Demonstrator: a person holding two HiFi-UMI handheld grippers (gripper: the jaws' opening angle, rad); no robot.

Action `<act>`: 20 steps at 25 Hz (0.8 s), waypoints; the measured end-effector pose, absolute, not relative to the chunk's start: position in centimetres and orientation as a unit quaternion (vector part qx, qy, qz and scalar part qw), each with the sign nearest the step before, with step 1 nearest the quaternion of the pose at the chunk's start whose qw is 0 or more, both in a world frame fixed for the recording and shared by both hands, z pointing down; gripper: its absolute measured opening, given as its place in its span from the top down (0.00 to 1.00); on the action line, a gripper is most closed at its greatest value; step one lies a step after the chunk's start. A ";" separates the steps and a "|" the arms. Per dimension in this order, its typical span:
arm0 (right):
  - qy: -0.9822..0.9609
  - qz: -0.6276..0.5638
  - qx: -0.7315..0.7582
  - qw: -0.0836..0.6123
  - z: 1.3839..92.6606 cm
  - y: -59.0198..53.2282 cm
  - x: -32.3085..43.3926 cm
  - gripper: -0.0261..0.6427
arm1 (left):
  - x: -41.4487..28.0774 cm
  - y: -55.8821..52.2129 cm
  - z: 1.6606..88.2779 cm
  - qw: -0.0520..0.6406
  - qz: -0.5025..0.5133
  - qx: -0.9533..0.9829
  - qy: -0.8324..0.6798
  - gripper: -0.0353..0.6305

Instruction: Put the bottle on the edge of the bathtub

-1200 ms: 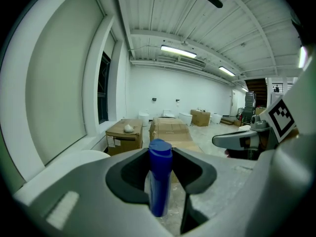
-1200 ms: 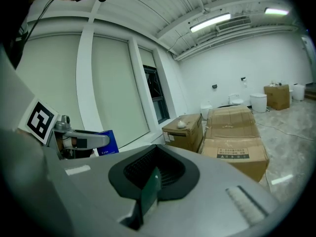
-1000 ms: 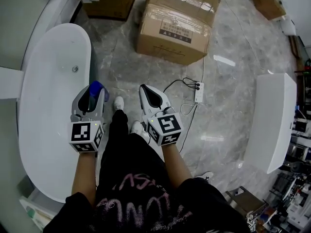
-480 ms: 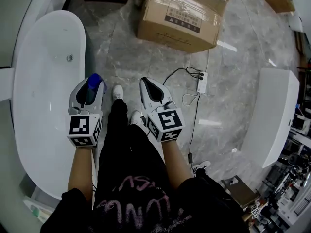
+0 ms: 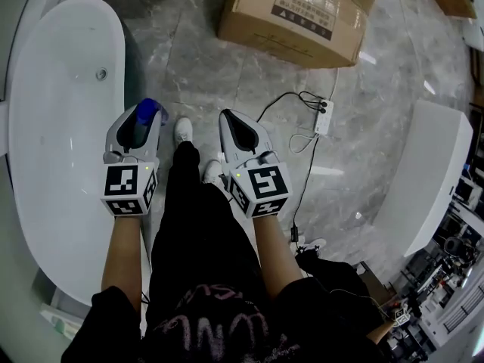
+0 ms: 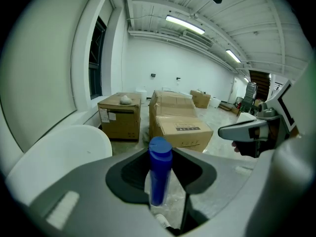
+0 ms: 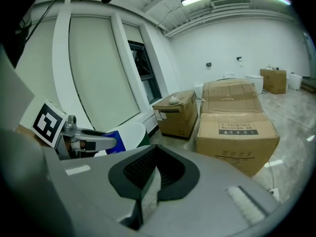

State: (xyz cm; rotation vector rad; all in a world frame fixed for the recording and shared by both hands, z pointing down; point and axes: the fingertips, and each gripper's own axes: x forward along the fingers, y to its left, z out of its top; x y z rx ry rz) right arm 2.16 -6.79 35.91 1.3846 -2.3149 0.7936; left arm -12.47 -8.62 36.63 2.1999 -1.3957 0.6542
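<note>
Over by the tub's near rim, the left tool point(image 5: 142, 121) is clamped on a blue cylindrical bottle point(image 6: 159, 169). The left gripper view shows it pretty clearly: the bottle stands upright between the two dark pads, cap end up, with the jaws squeezing it from both sides. From the head view the bottle's blue top pokes out past the tip of the tool, and it sits right over the line where the white oval bathtub point(image 5: 53, 134) meets the grey marble floor point(image 5: 204, 59). Can't tell if it's touching the rim or just held above it.

The right tool point(image 7: 149, 184) is next to it, well apart from the tub, out over the floor in front of the person's legs. Its jaws are closed together, pads meeting.

Other stuff around: a big brown cardboard box point(image 5: 302, 13) on the floor ahead, and a smaller cardboard box point(image 6: 118, 115) close to the wall, beside the far end of the tub. A white power strip point(image 5: 324, 118) lies on the floor to the right with a black cable point(image 5: 280, 104) looping off it. White sneakers point(image 5: 183, 129) show between the two tools. A long white fixture point(image 5: 423, 180) sits off to the right.
</note>
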 end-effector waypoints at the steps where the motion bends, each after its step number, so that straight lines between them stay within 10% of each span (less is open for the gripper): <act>1: -0.811 0.280 0.485 0.167 36.6 -7.0 2.1 0.94 | -12.5 -8.9 37.4 0.229 0.240 0.797 -0.506 0.73; 20: -0.784 0.344 0.478 0.196 50.2 -8.7 1.0 0.94 | -13.6 -10.4 54.5 0.291 0.316 0.766 -0.478 0.73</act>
